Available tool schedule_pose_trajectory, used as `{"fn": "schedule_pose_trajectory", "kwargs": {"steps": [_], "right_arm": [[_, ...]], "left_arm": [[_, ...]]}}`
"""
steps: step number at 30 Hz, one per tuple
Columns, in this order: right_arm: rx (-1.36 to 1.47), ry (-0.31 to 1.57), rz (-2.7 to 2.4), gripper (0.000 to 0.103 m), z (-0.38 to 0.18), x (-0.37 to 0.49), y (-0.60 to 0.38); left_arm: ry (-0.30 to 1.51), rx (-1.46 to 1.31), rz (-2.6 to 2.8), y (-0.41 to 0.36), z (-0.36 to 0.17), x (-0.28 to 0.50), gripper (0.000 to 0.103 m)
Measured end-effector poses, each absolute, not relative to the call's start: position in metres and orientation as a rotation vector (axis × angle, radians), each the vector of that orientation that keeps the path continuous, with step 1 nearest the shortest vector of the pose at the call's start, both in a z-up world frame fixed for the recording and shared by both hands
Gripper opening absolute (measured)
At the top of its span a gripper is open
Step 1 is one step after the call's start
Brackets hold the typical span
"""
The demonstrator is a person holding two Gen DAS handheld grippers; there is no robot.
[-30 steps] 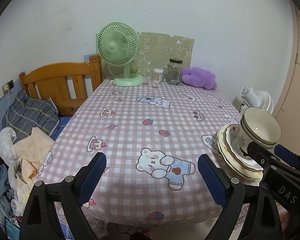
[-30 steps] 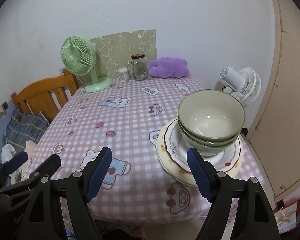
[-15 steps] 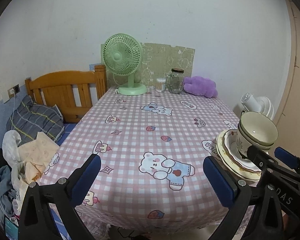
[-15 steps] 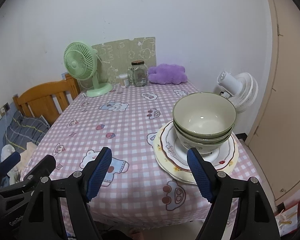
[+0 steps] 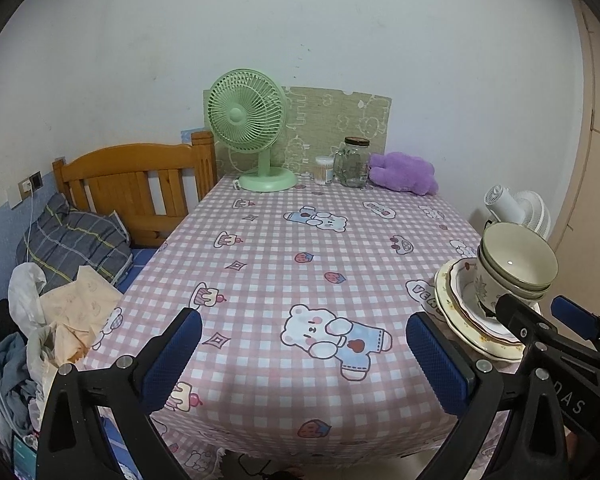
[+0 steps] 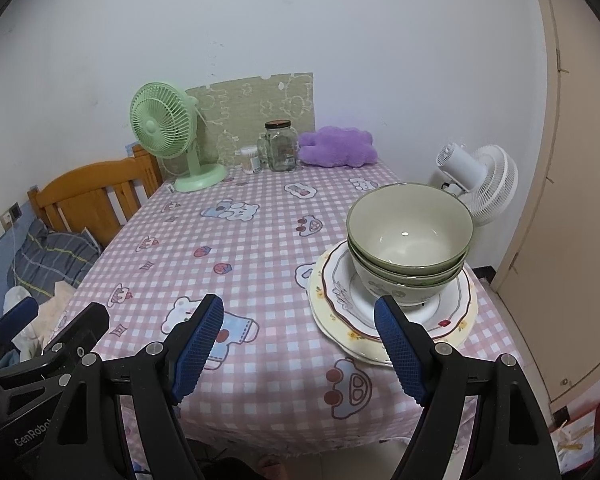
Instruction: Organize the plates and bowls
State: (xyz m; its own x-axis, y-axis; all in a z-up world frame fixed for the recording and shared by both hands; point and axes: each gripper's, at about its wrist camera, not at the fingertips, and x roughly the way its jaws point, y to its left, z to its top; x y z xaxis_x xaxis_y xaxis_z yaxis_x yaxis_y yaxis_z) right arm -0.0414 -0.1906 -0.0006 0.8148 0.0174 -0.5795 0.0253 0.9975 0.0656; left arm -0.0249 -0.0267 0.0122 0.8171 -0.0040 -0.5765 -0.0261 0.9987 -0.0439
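- The left gripper point(image 5: 304, 356) hangs over the near edge of the tabletop point(image 5: 300, 264); its jaws have just been opening and now stand wide apart with nothing between them.
- The right gripper point(image 6: 300, 344) is beside it, near the same edge, jaws open and empty. Its right fingertip point(image 6: 396, 336) sits in front of the near rim of the plates; whether it touches them I cannot tell.
- The plates point(image 6: 340, 304) lie stacked at the near right of the tabletop, a white one with a dark wavy rim on top of cream ones.
- The bowls point(image 6: 410, 232), green-rimmed and nested one inside another, stand upright on the top plate.
- The pink checked cloth with cartoon bears covers the middle of the tabletop.
- At the far edge, against the wall, stand a green fan point(image 5: 246, 120), a small tub of cotton swabs point(image 5: 324, 169), a glass jar point(image 5: 354, 162) and a purple plush toy point(image 5: 406, 172).
- A white fan point(image 6: 480, 180) stands off the tabletop's right side, and a wooden bed frame point(image 5: 140, 176) with bedding on the left.
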Motion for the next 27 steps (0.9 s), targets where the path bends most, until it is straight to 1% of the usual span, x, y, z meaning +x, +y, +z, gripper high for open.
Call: {"fn": "schedule_pose_trajectory", "kwargs": {"steps": [27], "right_arm": [[0.075,0.625,-0.015,0.080,-0.0033,-0.0455,-0.1977]], "left_arm": [[0.622,-0.042,-0.001,-0.0308,0.0116,-0.0269,0.103]]}}
